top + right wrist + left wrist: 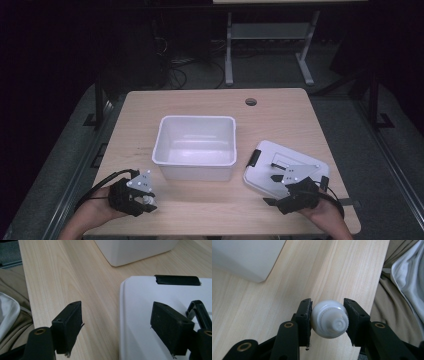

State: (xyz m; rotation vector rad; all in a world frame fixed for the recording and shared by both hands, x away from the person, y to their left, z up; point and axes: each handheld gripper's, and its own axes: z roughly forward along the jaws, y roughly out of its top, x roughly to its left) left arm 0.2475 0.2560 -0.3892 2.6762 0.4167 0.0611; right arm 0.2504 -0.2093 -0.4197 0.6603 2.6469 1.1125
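At the near left corner of the table [150,102], my left gripper [145,199] clamps a small white bottle [329,318], both pads pressed against its round sides. In the left gripper view the bottle's ribbed cap points back toward my hand, so its long axis runs along the jaws and not across them. The empty white bin [196,146] stands up and to the right of that gripper, near but apart; its closest corner shows at the top left of the left gripper view. To my eye, the bottle has to rise over the bin's near wall before it can go in, and my left hand is the nearer one for that.

On the other side, my right gripper [289,196] hovers with its jaws spread wide and nothing between them. It straddles the near left edge of the white lid [140,322], one jaw over bare wood and the other over the plastic. The lid lies flat just right of the bin, its black latch [177,280] on the far edge.
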